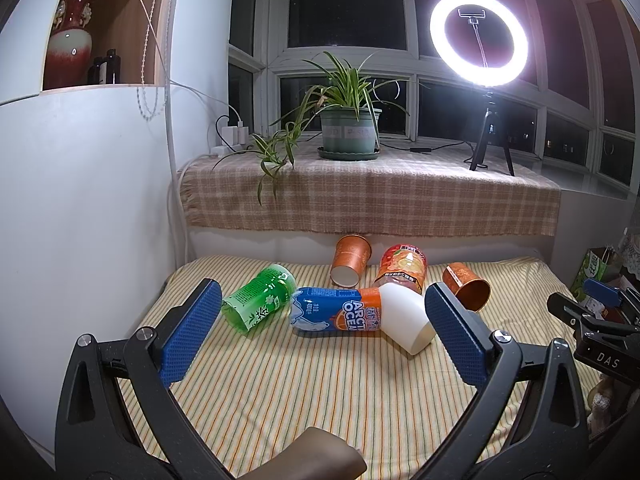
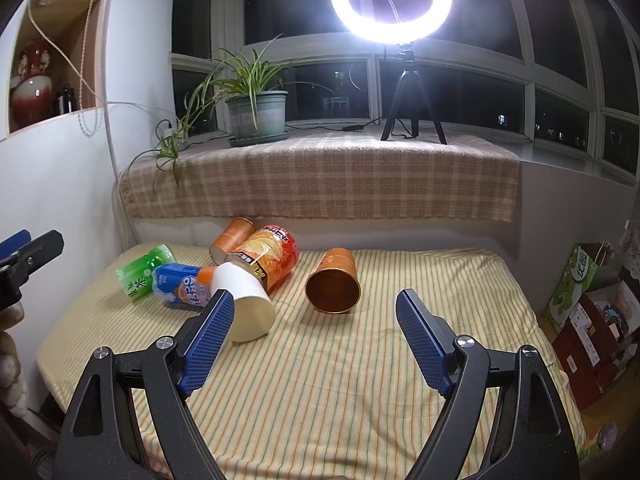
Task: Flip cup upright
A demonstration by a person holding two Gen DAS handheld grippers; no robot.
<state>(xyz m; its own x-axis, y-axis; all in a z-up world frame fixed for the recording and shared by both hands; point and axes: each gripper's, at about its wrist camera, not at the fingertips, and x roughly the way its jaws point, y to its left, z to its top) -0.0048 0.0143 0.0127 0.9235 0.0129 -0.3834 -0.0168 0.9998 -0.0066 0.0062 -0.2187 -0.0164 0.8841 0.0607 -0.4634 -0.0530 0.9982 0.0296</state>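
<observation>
Both tongs, left gripper [image 1: 323, 332] and right gripper [image 2: 315, 336], gape empty above striped cloth [image 2: 340, 380]; copper-orange paper cup [image 2: 333, 286] lies sideways ahead of right; best pinch wall near rim, swing base down

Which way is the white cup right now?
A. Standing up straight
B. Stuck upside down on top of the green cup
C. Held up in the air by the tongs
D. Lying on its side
D: the white cup lies tipped over on the striped cloth, its open mouth facing the camera, and both the left tongs and the right tongs are open and hold nothing.
</observation>
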